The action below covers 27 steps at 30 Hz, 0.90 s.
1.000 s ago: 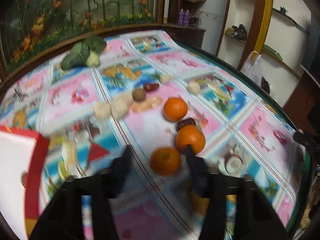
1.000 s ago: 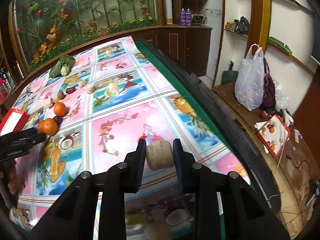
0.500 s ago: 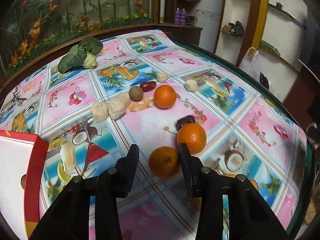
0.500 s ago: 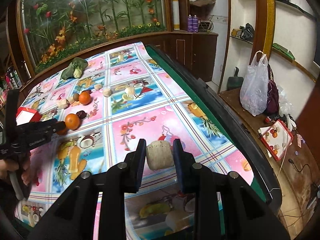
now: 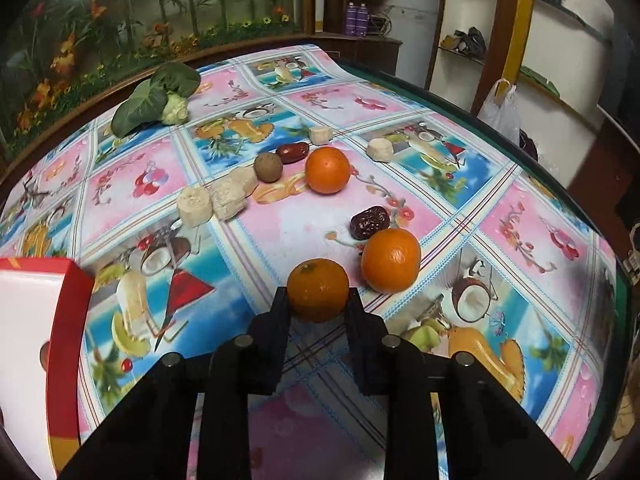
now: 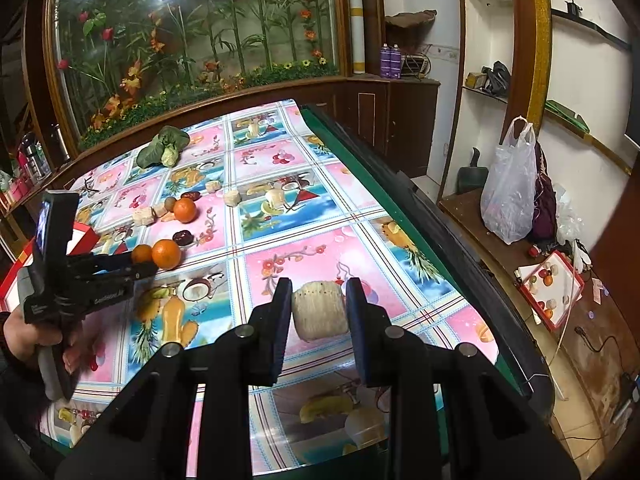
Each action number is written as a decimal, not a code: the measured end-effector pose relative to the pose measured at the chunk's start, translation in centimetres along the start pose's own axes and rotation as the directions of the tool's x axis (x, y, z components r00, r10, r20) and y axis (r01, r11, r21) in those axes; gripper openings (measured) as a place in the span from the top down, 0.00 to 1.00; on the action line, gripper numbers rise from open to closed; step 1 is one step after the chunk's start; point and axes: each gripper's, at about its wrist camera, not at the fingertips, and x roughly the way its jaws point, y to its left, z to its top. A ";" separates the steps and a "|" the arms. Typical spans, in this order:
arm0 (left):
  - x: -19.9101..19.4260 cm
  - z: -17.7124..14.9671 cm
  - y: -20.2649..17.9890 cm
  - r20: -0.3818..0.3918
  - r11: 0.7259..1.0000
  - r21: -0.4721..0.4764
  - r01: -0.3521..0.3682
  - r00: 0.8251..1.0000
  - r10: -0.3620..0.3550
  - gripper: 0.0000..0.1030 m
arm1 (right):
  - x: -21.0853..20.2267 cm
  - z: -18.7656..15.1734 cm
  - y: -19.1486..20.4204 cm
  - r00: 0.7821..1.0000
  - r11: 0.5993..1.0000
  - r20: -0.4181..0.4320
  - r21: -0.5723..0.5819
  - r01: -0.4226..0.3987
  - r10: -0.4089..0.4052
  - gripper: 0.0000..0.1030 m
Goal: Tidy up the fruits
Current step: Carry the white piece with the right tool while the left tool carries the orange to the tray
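In the left wrist view my left gripper (image 5: pixel 316 296) has its jaws closing, and the black pads touch both sides of the nearest orange (image 5: pixel 318 286) on the fruit-print tablecloth. A second orange (image 5: pixel 391 260) sits just to its right and a third orange (image 5: pixel 327 170) farther back. The right wrist view shows that left gripper (image 6: pixel 140 266) in a person's hand at the left. My right gripper (image 6: pixel 318 292) is shut on a pale cylindrical fruit chunk (image 6: pixel 319 310), held above the cloth.
A red-rimmed white box (image 5: pixel 68 320) lies at the left. Dark dates (image 5: pixel 370 222), a brown round fruit (image 5: pixel 268 167), pale chunks (image 5: pixel 194 210) and a leafy cauliflower (image 5: pixel 160 94) are spread behind. The table's green edge (image 6: pixel 400 184) runs along the right, with the floor below it.
The left jaws, wide around the near orange before, have closed onto it. The right gripper has lifted slightly with the pale chunk still in it.
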 end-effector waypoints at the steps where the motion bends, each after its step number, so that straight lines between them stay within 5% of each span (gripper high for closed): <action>1: -0.3 -0.2 0.2 0.008 1.000 -0.010 0.010 1.000 -0.010 0.75 | 0.0 0.1 0.2 1.000 1.000 0.000 -0.001 -0.003 0.003 0.72; 17: -9.8 -5.4 5.6 0.122 0.984 -0.175 0.022 0.992 0.000 0.75 | 2.2 -0.2 10.1 0.982 0.980 -0.032 -0.059 -0.190 0.189 0.72; 27: -13.8 -7.3 10.0 0.178 0.966 -0.255 -0.041 0.980 0.089 0.75 | 3.3 -0.7 16.3 0.965 0.959 -0.063 -0.117 -0.259 0.253 0.72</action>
